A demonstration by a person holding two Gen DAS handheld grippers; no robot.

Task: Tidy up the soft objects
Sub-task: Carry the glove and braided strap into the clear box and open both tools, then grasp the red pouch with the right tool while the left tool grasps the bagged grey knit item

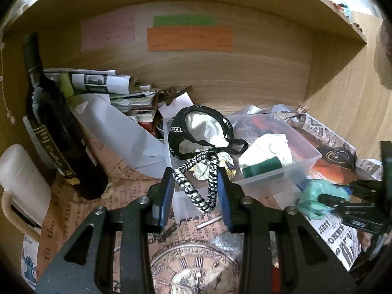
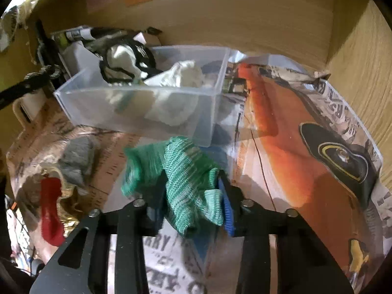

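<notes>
My left gripper point(image 1: 196, 174) holds a black-and-white braided cord point(image 1: 196, 191) between its blue pads, over the near left corner of a clear plastic bin point(image 1: 301, 164). The bin holds a black-trimmed white garment point(image 1: 203, 127), a white cloth point(image 1: 269, 147) and a green spool point(image 1: 262, 169). My right gripper point(image 2: 191, 186) is shut on a green knitted sock point(image 2: 186, 169), just in front of the bin point(image 2: 137, 112). The right gripper also shows at the right in the left wrist view point(image 1: 325, 199), with the sock point(image 1: 316, 196).
A dark wine bottle point(image 1: 54, 127) leans at the left by a white mug point(image 1: 22, 186). Papers and boxes point(image 1: 103, 83) are piled at the back. A grey cloth point(image 2: 78, 159) and a red object point(image 2: 51, 210) lie left of the right gripper. Wooden walls enclose the shelf.
</notes>
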